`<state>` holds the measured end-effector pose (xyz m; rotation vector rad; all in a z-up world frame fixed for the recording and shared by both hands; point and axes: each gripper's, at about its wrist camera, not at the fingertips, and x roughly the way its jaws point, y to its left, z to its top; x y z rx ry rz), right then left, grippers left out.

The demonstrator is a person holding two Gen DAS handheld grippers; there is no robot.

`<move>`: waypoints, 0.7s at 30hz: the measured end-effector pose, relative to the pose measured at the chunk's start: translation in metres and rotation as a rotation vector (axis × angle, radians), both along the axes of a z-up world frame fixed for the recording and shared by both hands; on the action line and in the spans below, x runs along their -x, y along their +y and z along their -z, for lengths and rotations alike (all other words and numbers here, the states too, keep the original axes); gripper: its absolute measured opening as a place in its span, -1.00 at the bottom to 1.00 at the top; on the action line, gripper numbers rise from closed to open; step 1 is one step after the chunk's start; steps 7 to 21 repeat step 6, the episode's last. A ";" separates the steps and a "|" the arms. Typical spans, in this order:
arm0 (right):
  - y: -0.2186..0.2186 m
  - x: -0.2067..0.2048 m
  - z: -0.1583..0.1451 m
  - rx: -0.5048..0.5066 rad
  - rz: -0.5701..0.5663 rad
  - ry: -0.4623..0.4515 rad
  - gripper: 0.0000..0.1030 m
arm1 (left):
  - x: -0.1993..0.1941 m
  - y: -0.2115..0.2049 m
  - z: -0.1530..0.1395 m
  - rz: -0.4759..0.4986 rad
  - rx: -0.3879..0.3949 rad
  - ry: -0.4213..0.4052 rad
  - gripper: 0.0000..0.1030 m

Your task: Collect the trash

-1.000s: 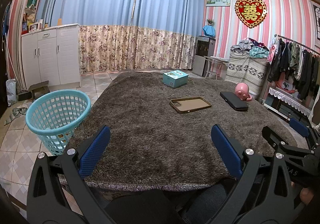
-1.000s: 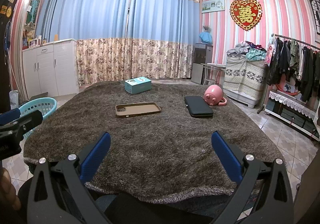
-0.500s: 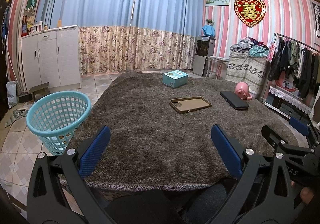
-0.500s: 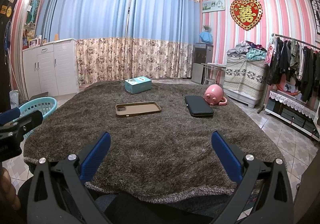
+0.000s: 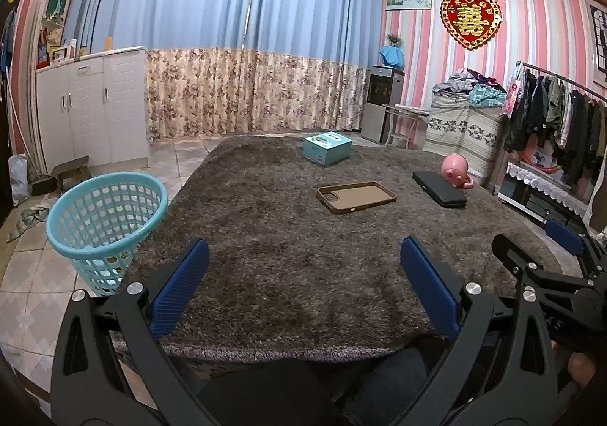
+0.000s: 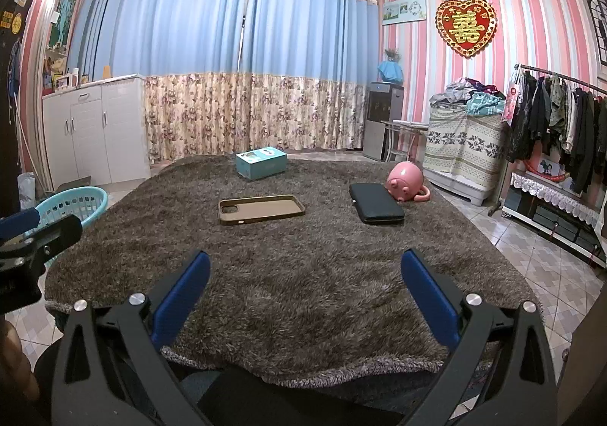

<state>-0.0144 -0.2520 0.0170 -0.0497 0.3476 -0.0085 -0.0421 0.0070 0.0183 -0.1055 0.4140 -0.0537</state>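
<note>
Both the left gripper [image 5: 303, 287] and right gripper [image 6: 305, 289] hover with fingers released at the near edge of the shaggy surface [image 6: 303, 274], nothing collected yet; next, reaching far for the brown phone case [image 6: 261, 209], the basket [image 5: 104, 224] waiting left.

1. Brown shaggy rug [image 6: 303, 274], mottled grey.
2. Turquoise lattice basket [image 5: 102, 221].
3. Teal box [image 6: 261, 162]; tan phone case [image 6: 261, 209]; black case [image 6: 375, 202]; pink pig [image 6: 406, 182].
4. Pink-and-white striped wall [image 6: 531, 27].
5. Blue curtains [image 6: 227, 27], floral-patterned below.

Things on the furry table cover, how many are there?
4: a teal box at the far end, a brown phone case mid-table, a black case to its right, a pink pig just behind that. None appears hidden.
</note>
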 end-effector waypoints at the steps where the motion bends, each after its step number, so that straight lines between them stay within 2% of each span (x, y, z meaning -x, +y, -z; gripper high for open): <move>1: 0.000 0.000 0.000 0.000 0.000 0.000 0.91 | -0.001 0.001 0.000 0.002 0.000 0.001 0.90; 21: 0.000 0.000 -0.001 -0.001 -0.001 0.000 0.91 | -0.001 -0.002 0.000 0.003 0.000 0.003 0.90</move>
